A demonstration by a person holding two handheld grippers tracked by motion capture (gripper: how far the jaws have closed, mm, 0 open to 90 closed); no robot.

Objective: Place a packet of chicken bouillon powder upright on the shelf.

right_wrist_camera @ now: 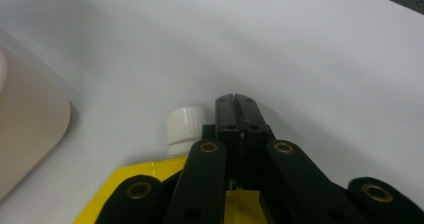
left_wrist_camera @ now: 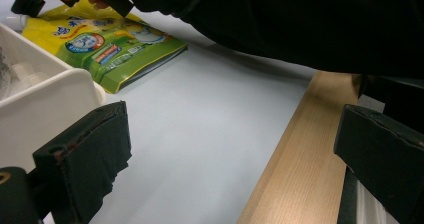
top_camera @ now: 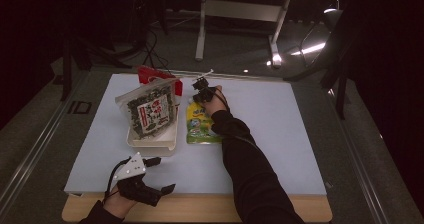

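Observation:
A yellow-green spouted pouch [top_camera: 200, 126] lies flat on the white mat, right of a white tray [top_camera: 150, 146]. My right gripper [top_camera: 200, 86] is at the pouch's far end. In the right gripper view its jaws [right_wrist_camera: 237, 101] are pressed together just right of the white screw cap [right_wrist_camera: 185, 124], over the yellow pouch top [right_wrist_camera: 155, 166]; I see nothing between the tips. My left gripper [top_camera: 165, 174] rests near the front edge, below the tray. Its jaws [left_wrist_camera: 230, 159] stand wide apart over bare mat.
A seaweed packet [top_camera: 150, 111] leans upright in the tray, with a red packet [top_camera: 150, 75] behind it. The tray's corner [left_wrist_camera: 50, 104] is close to my left jaw. The person's dark sleeve [left_wrist_camera: 280, 19] crosses the mat. The wooden table edge [left_wrist_camera: 300, 149] runs at the front.

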